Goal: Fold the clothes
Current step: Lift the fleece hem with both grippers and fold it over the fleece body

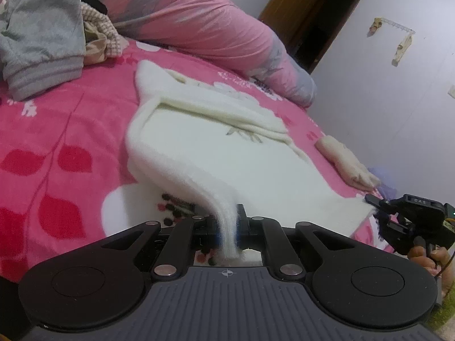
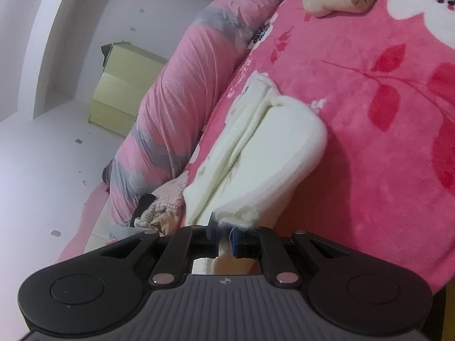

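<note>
1. The white fuzzy garment (image 1: 216, 147) lies spread on the bed (image 1: 62, 130), over its pink flowered blanket. Its sleeves appear already folded in across the body, so the side folds look done.
2. The near hem is raised off the bed at both corners, which suggests the lengthwise fold, bottom toward collar, is in hand but not finished.
3. A folded beige piece (image 1: 345, 160) sits near the bed's edge. A grey sweatshirt (image 1: 39, 34) and a checked garment (image 1: 102, 28) lie heaped at the far end, seemingly still to be folded.
4. The left tool (image 1: 227, 227) is clamped tight on the garment's left hem corner, the fabric bunched between its pads.
5. The right tool (image 2: 224, 236) is likewise closed on the other hem corner (image 2: 241, 213), a tuft of fleece pinched at its tips.
</note>
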Motion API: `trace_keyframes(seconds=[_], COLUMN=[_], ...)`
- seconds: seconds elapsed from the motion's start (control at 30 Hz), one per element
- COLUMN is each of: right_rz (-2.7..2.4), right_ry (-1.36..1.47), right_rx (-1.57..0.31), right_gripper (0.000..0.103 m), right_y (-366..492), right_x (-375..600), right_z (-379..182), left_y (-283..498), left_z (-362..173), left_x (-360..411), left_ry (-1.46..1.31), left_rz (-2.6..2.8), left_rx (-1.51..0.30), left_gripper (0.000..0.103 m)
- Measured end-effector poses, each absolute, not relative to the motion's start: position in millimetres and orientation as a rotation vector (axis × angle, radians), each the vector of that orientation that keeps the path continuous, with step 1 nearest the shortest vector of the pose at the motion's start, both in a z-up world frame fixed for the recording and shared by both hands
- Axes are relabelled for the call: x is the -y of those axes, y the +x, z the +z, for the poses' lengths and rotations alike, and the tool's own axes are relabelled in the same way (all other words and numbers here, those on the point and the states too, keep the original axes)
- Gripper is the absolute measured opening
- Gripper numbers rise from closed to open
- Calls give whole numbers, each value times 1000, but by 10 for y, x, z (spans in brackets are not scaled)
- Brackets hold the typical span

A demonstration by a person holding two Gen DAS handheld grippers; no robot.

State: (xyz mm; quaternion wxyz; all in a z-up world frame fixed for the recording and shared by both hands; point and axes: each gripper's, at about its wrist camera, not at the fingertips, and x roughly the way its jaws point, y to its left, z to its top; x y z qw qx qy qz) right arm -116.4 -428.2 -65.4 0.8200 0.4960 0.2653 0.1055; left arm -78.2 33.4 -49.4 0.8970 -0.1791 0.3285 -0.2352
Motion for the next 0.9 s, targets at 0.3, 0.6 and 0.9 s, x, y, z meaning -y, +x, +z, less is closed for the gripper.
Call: trace_keyframes(seconds=[0.3,0.6,0.9], right_rz=[252,273,281], right_ry=[1025,1001,990], right_rx=[-530,-500,-489], right_gripper=[8,8,8], right_y=[-1016,-773,-520], right_x=[4237,4219,4205], right_z=[-442,-226,-133], left_y=[-679,-491,-292], left_z=[-381,-244,-190], left_x=[-400,-424,-442], left_ry=[-406,-403,-406], left_rz=[-504,-520,-525], left_rx=[-635,-578,-545], left_gripper=[7,7,7])
